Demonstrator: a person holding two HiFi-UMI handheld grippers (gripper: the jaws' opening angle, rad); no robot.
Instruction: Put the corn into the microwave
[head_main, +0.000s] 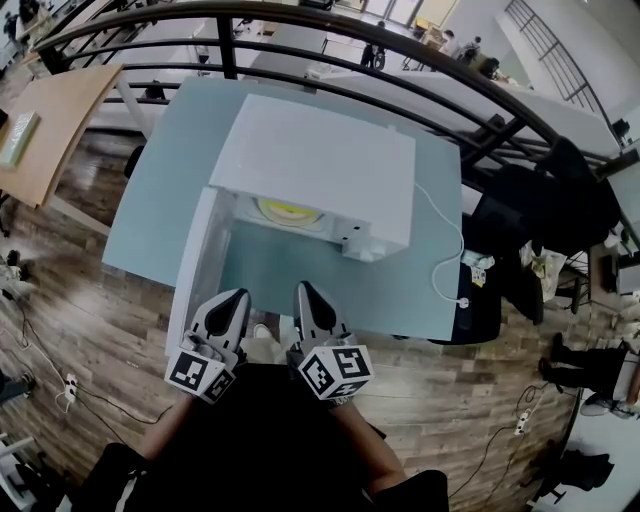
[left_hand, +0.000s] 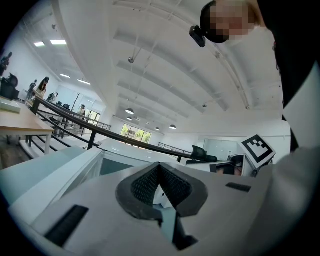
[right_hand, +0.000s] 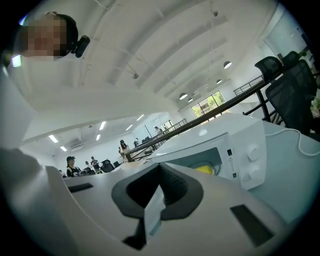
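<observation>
The wood floor (head_main: 440, 390) runs round a pale teal table (head_main: 160, 220), with a dark railing (head_main: 400, 60) curving along behind it. Black chairs (head_main: 545, 200) crowd close at the table's right end, and a wooden desk (head_main: 60, 120) stands well apart on the left.

The white microwave (head_main: 320, 165) sits toward the back middle of the table, with open tabletop to either side of it. Its door (head_main: 195, 265) is swung wide to the left and reaches out almost to the table's near edge. That leaves a lane of tabletop between the door and the knob panel, running from the near edge straight to the microwave's mouth. A white cord (head_main: 440, 225) loops from the microwave's right side along the table and ends at a plug by the near right edge.

The person stands at the near edge with both grippers held level in front of the body, side by side, just short of that lane. The left gripper (head_main: 238, 297) is just inside the door's free end, and its pads (left_hand: 172, 185) are pressed together with nothing between them. The right gripper (head_main: 303, 290) points at the open mouth, and its pads (right_hand: 172, 187) are likewise closed on nothing.

The corn (head_main: 285, 210) lies inside the microwave on the round turntable (head_main: 262, 206), showing yellow through the opening and well apart from both grippers.
</observation>
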